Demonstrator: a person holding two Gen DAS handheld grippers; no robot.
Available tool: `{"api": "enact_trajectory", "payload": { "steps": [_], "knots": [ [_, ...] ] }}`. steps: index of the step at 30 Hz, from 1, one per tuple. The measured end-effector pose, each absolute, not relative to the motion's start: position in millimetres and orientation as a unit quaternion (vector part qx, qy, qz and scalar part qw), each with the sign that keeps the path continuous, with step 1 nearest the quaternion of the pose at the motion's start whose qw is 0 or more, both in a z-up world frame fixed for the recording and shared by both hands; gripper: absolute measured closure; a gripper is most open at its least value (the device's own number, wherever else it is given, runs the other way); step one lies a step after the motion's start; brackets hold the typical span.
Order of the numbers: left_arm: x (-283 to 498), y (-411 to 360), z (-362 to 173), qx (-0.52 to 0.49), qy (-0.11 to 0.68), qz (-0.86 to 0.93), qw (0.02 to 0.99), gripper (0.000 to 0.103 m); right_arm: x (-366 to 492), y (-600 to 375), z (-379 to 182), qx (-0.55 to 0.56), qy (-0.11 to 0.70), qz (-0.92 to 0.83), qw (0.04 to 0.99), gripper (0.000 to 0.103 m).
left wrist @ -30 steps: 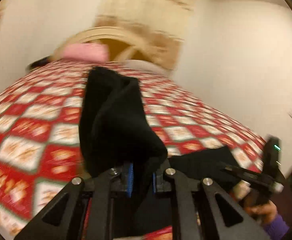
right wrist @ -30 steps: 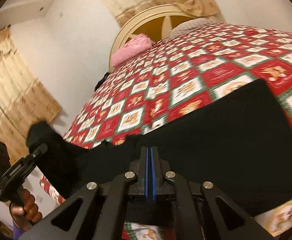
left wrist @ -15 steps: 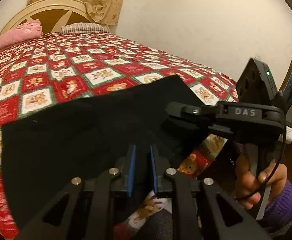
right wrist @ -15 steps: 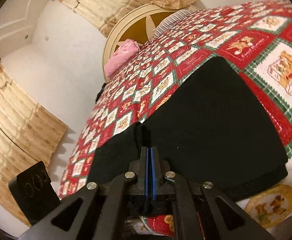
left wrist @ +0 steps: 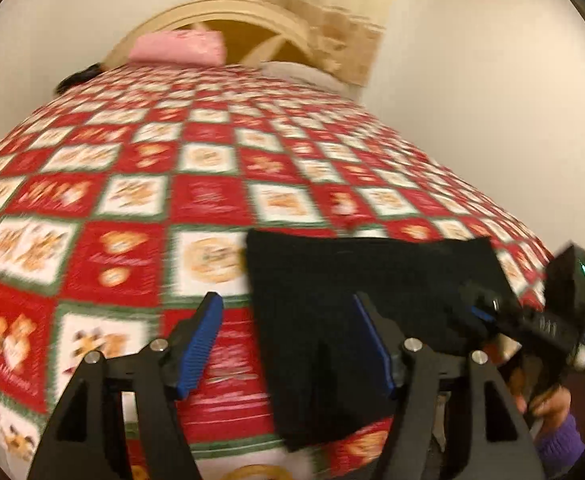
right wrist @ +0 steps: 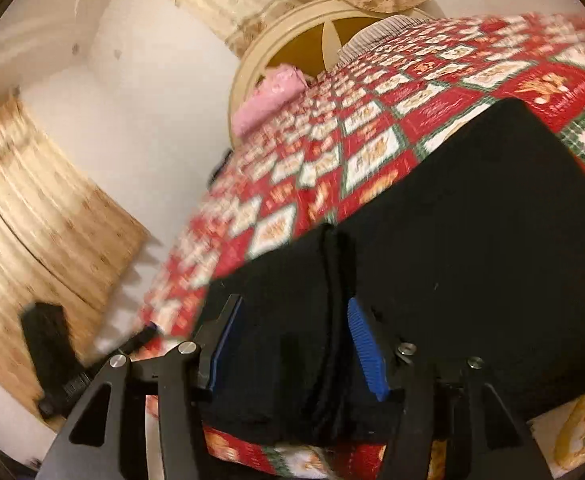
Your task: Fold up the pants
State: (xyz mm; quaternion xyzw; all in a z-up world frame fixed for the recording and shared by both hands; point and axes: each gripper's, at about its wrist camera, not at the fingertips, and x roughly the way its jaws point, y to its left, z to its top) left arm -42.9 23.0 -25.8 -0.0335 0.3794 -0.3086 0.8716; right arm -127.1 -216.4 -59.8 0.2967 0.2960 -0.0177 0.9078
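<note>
The black pants (left wrist: 372,280) lie folded flat near the foot of the bed (left wrist: 208,196). My left gripper (left wrist: 286,344) hovers low over their left edge. Its jaws are opening, with that edge and the bedspread between the blue pads (left wrist: 200,340), which touch no cloth. In the right wrist view the pants (right wrist: 472,240) fill the lower right. My right gripper (right wrist: 294,344) is opening too; a raised fold ridge (right wrist: 332,300) runs between its pads (right wrist: 366,348), unpinched. A hand with a purple sleeve (left wrist: 560,436) holds the right gripper (left wrist: 480,308) at the pants' right end.
A red, white and green checked bedspread covers the bed. A pink pillow (left wrist: 176,46) and a curved wooden headboard (left wrist: 220,12) are at the far end. A white wall (left wrist: 492,100) runs along the right side, and tan curtains (right wrist: 32,208) hang on the left.
A second ago the left gripper held a bunch of the pants up; both grippers then stayed shut on the cloth as it came down. Now the pants lie flat and both jaws have let go.
</note>
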Motion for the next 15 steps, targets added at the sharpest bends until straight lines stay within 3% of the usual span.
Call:
{"api": "enact_trajectory", "payload": {
  "steps": [4, 12, 15],
  "knots": [
    [-33.7, 38.8, -37.3, -0.063, 0.399, -0.285, 0.869, 0.035, -119.7, -195.1, -59.2, 0.215, 0.318, -0.049, 0.922, 0.048],
    [-38.9, 44.7, -43.0, -0.067, 0.408, -0.278, 0.867, 0.035, -118.1, -186.4, -62.2, 0.181, 0.316, -0.079, 0.928, 0.048],
    [-37.6, 43.8, -45.2, -0.068, 0.415, -0.278, 0.864, 0.035, -112.3, -171.3, -63.2, 0.144, 0.332, -0.058, 0.931, 0.076]
  ]
}}
